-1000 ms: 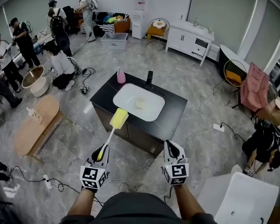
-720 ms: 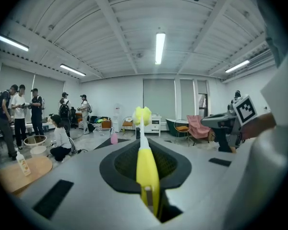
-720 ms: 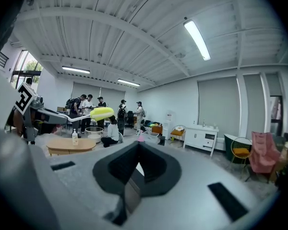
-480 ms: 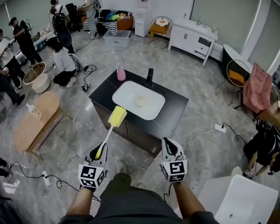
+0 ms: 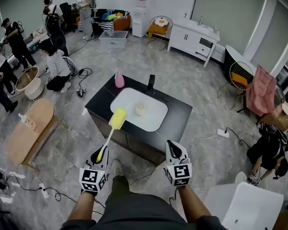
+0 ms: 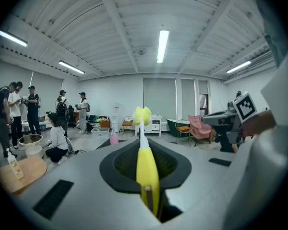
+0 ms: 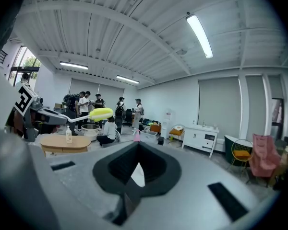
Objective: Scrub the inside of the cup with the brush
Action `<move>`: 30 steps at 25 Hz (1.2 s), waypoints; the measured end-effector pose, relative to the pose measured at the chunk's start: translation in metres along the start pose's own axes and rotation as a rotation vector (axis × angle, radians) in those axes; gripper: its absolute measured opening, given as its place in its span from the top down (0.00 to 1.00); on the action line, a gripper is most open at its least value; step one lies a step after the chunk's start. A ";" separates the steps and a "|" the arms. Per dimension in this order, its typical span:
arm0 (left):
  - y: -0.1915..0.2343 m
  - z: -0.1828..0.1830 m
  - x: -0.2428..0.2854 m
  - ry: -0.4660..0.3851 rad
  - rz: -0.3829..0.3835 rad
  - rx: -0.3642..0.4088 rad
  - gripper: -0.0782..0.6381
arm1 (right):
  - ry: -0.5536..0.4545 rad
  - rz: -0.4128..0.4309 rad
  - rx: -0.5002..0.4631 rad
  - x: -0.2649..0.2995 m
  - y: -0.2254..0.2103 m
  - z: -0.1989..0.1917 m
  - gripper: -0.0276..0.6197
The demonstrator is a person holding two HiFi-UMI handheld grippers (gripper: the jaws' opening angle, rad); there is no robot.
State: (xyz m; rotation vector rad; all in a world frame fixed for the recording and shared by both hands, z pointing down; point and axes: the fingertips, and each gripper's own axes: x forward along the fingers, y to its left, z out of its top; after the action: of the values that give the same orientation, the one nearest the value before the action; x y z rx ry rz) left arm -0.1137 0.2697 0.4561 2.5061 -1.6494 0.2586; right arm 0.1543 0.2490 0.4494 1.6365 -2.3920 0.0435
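Both tools are held out over the floor on the near side of the desk [image 5: 176,123], not over it. The left tool [image 5: 101,156] is pinching the yellow handle of the brush [image 5: 110,136]. In the left gripper view the handle sits clamped right in the slot between the jaws, and the stick runs straight out to the fluffy yellow head. From the head view, that head lines up with the near left edge of the white sink [image 5: 156,122] set into the black desk.

The cup [image 5: 141,109], small and pale, stands upright inside the sink, a bit past the brush head and well apart from both tools. The right tool [image 5: 173,146] is pressed together with nothing in it. A pink bottle [image 5: 119,79] stands on the desk's far left corner. A few people [image 5: 55,63] are in the background near the far wall.
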 end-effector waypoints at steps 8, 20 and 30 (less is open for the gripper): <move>0.072 0.002 0.096 0.047 -0.065 -0.001 0.84 | 0.058 -0.030 -0.005 0.111 -0.010 0.011 0.96; 0.155 0.030 0.219 0.087 -0.226 0.045 0.84 | 0.100 -0.110 0.022 0.243 -0.018 0.044 0.96; 0.162 0.032 0.252 0.124 -0.174 0.028 0.84 | 0.143 -0.043 0.023 0.279 -0.051 0.026 0.95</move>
State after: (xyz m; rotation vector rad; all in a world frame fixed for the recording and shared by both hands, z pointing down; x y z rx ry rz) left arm -0.1621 -0.0266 0.4813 2.5766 -1.3827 0.4111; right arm 0.1013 -0.0297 0.4790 1.6359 -2.2577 0.1754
